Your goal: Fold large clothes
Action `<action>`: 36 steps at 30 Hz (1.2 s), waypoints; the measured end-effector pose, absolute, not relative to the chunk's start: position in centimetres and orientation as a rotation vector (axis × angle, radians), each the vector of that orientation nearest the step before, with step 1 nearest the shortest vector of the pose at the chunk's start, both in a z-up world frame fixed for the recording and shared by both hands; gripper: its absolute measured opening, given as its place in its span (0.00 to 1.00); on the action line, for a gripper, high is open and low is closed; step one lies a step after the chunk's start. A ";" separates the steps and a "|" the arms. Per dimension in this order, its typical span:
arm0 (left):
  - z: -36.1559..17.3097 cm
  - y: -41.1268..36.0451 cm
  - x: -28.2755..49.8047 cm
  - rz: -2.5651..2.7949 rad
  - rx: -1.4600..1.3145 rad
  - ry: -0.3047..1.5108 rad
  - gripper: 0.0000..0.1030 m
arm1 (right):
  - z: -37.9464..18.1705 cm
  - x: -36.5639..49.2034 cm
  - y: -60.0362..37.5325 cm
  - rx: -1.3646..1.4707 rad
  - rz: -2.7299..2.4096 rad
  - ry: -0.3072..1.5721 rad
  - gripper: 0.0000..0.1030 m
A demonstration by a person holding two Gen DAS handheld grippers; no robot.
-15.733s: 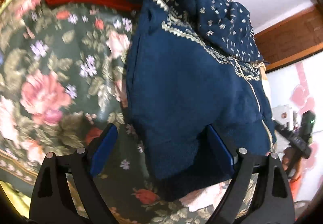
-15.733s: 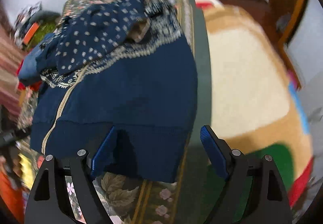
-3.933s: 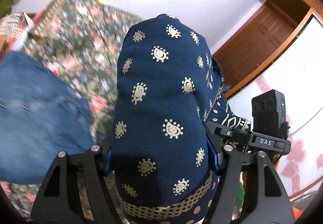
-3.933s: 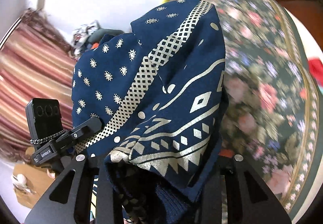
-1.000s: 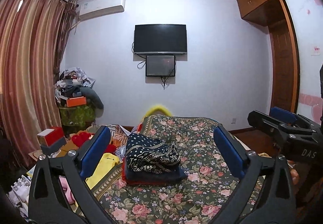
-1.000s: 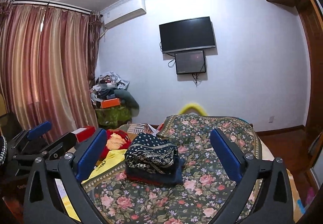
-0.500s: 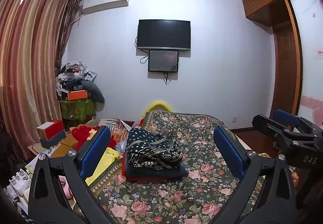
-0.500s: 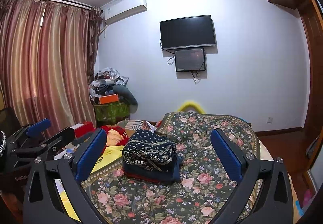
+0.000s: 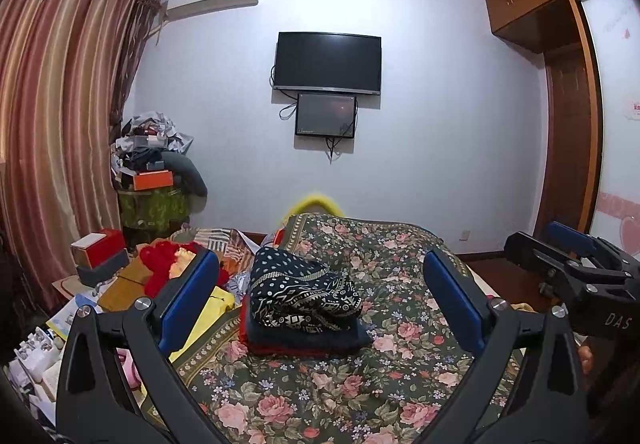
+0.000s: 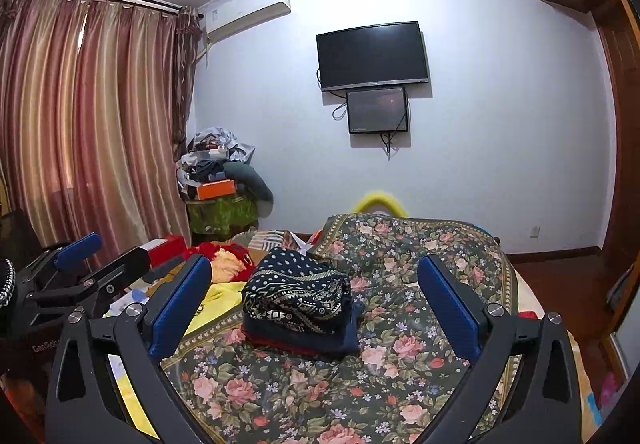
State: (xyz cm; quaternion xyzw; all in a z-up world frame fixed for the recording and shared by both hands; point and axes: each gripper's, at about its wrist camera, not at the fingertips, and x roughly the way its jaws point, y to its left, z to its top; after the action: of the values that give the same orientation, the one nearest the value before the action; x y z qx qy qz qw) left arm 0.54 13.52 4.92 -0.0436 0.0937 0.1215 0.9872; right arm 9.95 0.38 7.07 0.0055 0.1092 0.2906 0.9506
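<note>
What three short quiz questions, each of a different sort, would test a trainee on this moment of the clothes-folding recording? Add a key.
1. True or false: the left gripper is clamped on the patterned navy garment.
2. Multiple choice: the patterned navy garment lies A) on the floor, B) on top of a stack of folded clothes on the floral bedspread, C) between the right gripper's fingers.
3. Fill in: on the wall, the smaller screen hangs directly ____ the television.

Key: 1 false, both grippers are open and hold nothing; 2 B; 3 below.
</note>
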 end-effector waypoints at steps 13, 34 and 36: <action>4.5 12.7 1.7 0.234 -0.071 0.221 1.00 | 6.9 10.7 -0.2 0.025 0.587 0.237 1.00; 4.1 13.0 2.8 0.218 -0.085 0.247 1.00 | 6.4 11.8 -0.6 0.037 0.566 0.271 1.00; 4.0 13.1 2.9 0.219 -0.086 0.254 1.00 | 6.4 11.8 -0.6 0.037 0.565 0.273 1.00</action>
State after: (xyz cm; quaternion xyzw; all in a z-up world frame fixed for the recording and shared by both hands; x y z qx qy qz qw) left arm 2.94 13.09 4.01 -0.0429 0.1262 0.1087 0.9851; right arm 11.79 -0.58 6.41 0.0184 0.1343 0.2781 0.9510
